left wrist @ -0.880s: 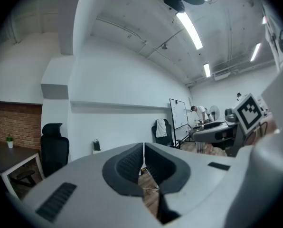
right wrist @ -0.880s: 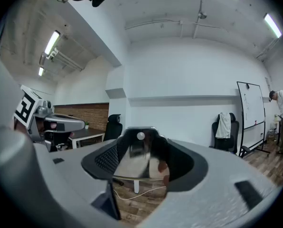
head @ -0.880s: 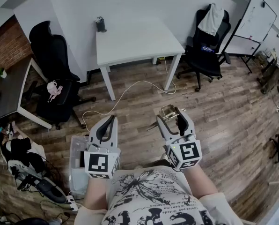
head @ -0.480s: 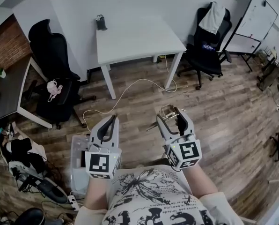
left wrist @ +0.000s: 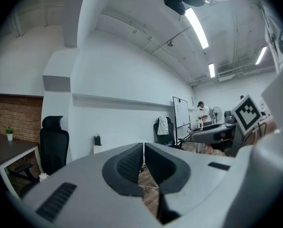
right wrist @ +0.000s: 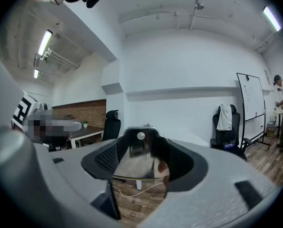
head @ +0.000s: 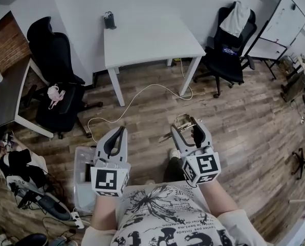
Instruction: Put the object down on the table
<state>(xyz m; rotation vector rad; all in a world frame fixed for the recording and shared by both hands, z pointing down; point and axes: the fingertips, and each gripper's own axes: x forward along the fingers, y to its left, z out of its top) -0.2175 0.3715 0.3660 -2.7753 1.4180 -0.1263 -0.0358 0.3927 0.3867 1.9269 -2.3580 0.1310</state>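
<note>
My right gripper is closed on a clear, glassy object with a metal rim, held above the wooden floor. In the right gripper view the object fills the gap between the dark pads, with a round metal stud at its top. My left gripper is shut with nothing in it; its two pads meet along a thin line. The white table stands ahead against the wall, well beyond both grippers. A small dark item sits at its back left corner.
Black office chairs stand to the left and right of the table. A white cable loops over the floor before it. A clear plastic bin sits by my left gripper. A whiteboard is at far right, a dark desk at left.
Both grippers keep the same pose and grip. The room has shifted a little in the head view, and a dark trouser leg now shows between the grippers.
</note>
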